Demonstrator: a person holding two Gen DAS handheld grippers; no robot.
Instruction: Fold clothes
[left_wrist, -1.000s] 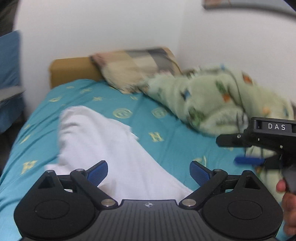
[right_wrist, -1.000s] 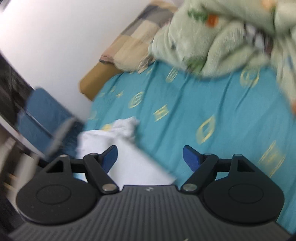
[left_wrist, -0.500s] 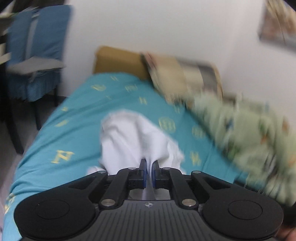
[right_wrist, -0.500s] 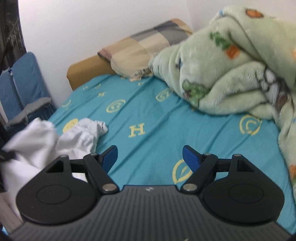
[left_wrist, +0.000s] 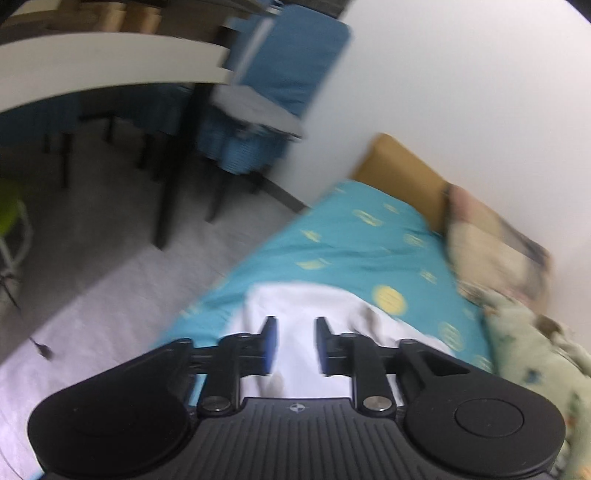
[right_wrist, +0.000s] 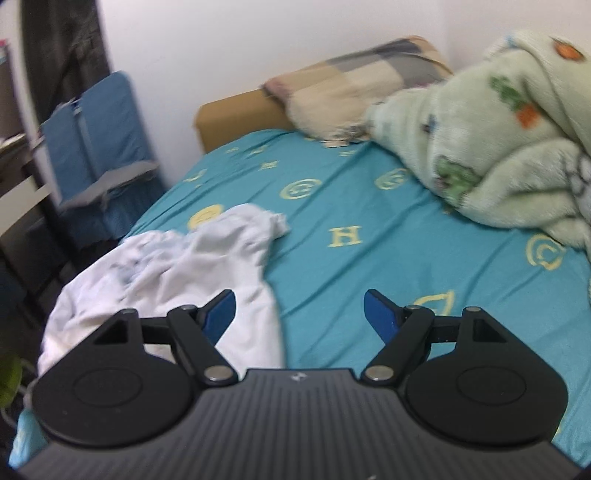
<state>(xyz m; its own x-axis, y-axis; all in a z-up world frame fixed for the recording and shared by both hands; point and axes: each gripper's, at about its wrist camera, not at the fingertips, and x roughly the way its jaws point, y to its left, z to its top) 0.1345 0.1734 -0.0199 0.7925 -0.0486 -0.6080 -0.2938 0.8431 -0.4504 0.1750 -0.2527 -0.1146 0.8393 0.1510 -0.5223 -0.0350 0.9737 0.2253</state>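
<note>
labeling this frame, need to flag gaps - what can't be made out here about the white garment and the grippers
- Garment type: crumpled in the right view, so sleeves and collar cannot be told apart.
- Its near edge: hidden behind the right gripper body, and in the left view behind the left gripper.
- Left grip: fingers are apart with cloth behind them; motion blur hides any contact.
- Bed print in the left view: smeared by blur.
- Blanket: cut off by the right edge.

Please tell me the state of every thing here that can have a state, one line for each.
left gripper: partly open, nothing clamped, white cloth behind the gap
right gripper: wide open, empty, above the bed sheet
white garment: crumpled, unfolded, at the bed's left edge
green blanket: bunched in a heap
pillow: lying at the head of the bed
bed sheet: spread, slightly wrinkled
</note>
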